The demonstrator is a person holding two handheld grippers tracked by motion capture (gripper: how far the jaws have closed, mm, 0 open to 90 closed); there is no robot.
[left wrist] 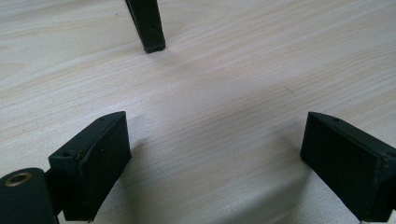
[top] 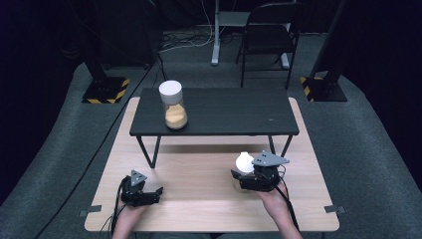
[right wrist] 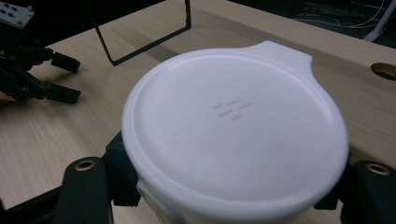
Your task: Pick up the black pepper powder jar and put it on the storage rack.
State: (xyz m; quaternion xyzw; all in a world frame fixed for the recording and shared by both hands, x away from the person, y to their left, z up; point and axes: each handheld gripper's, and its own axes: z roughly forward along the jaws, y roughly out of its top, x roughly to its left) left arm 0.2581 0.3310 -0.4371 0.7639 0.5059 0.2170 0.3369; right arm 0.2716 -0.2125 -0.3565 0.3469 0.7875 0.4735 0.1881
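We are seeing, closest to the lens in the right gripper view, the white lid (right wrist: 233,135) of a jar, and it is covering nearly everything beneath it, so the jar's body and contents are staying hidden there. The right gripper (right wrist: 229,186) is clamping the jar just under the lid, one black jaw at 9 o'clock of it and the other at 3 o'clock, both partly cut off by the frame's bottom edge. A small raised mark of short dashes is sitting at the lid's centre; we are reading no letters in it. A tab is sticking out of the lid's rim at 1 o'clock.

In the high view the right gripper (top: 247,175) is holding that lid (top: 244,162) at about 11 o'clock of the hand, over the light wooden table (top: 199,199).

The left gripper (top: 154,191) is resting near the table's front edge at 9 o'clock of the right one, well apart, its jaws standing wide with bare wood between them.

Farther out, at 12 o'clock, a second white-capped jar (top: 172,105) with orange-tan contents is standing upright on the black shelf (top: 234,112).
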